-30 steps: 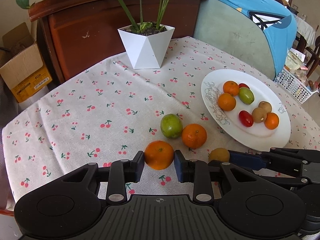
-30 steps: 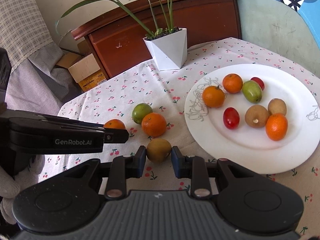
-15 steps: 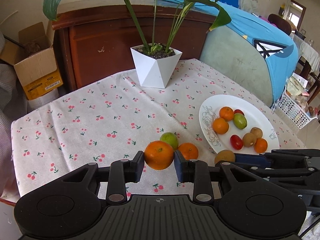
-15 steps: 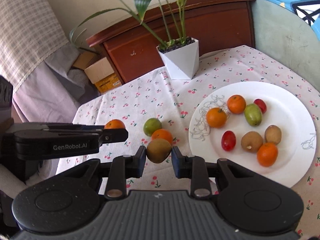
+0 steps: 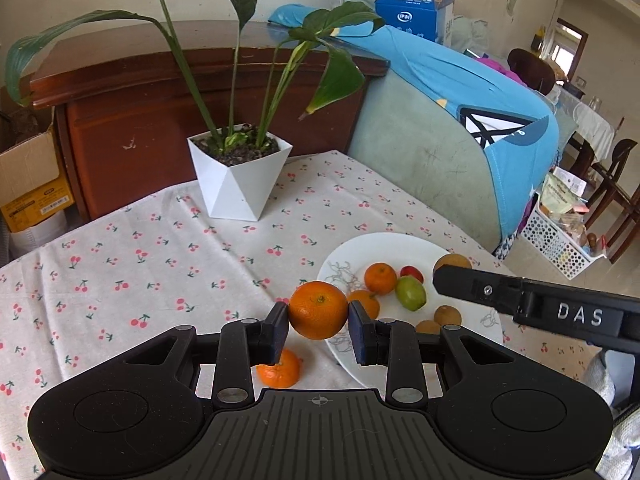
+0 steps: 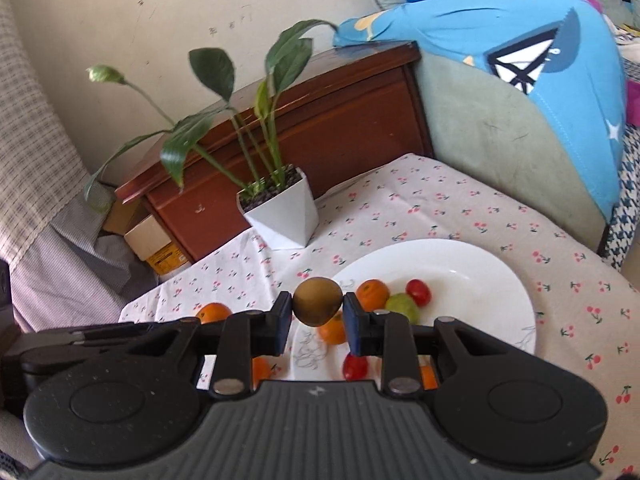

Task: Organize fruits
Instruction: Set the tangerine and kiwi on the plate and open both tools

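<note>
An orange is clamped between the two fingers of the left gripper, lifted clear of the desk and hanging near the left rim of the white plate. A brown kiwi is pinched in the right gripper, likewise held in the air, above the left part of the plate. On the plate lie two smaller oranges, a green fruit, a red tomato and two brown fruits; the right wrist view shows a second red tomato near the plate's front. One more orange sits on the cherry-print cloth just left of the plate, partly hidden under the left gripper's finger. A white faceted pot with a leafy plant stands further back on the desk, in front of a dark wooden cabinet. To the right, a blue cloth drapes over a grey-green cushion.
</note>
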Action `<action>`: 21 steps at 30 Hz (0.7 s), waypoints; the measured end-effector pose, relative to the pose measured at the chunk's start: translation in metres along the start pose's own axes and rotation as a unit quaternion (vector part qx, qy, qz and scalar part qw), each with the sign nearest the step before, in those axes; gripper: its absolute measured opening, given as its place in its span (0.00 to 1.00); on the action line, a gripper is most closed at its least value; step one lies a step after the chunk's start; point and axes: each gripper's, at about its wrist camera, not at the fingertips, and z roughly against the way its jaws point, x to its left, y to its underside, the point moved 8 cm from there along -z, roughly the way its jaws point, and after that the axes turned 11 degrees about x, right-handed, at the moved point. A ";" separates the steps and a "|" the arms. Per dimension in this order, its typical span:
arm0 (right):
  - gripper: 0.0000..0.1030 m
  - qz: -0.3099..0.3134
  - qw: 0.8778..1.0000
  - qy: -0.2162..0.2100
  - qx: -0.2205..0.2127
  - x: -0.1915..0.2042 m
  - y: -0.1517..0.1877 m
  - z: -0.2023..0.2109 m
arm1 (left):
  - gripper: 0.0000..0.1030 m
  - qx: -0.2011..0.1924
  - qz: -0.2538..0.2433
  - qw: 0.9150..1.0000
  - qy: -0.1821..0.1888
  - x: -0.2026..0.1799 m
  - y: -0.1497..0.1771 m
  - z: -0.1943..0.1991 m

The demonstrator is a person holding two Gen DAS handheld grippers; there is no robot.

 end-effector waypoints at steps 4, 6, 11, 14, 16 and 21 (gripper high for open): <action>0.27 -0.049 0.999 0.012 -0.009 -0.029 -0.009 0.007 | 0.29 0.008 -0.003 1.000 0.004 -0.012 -0.001 -0.014; 0.27 -0.074 0.997 0.010 -0.009 -0.040 -0.011 0.009 | 0.29 0.016 -0.007 1.000 0.010 -0.019 0.001 -0.021; 0.27 -0.114 0.993 0.023 0.007 -0.060 -0.005 0.006 | 0.29 0.028 -0.020 0.999 0.029 -0.040 0.005 -0.035; 0.27 -0.134 0.991 0.021 0.017 -0.067 -0.001 0.002 | 0.29 0.033 -0.033 0.998 0.030 -0.050 0.008 -0.043; 0.27 -0.142 0.989 0.022 0.024 -0.070 0.001 -0.002 | 0.29 0.037 -0.037 0.998 0.029 -0.052 0.009 -0.047; 0.27 -0.151 0.987 0.032 0.037 -0.074 0.007 -0.012 | 0.29 0.023 -0.052 0.998 0.014 -0.058 0.001 -0.055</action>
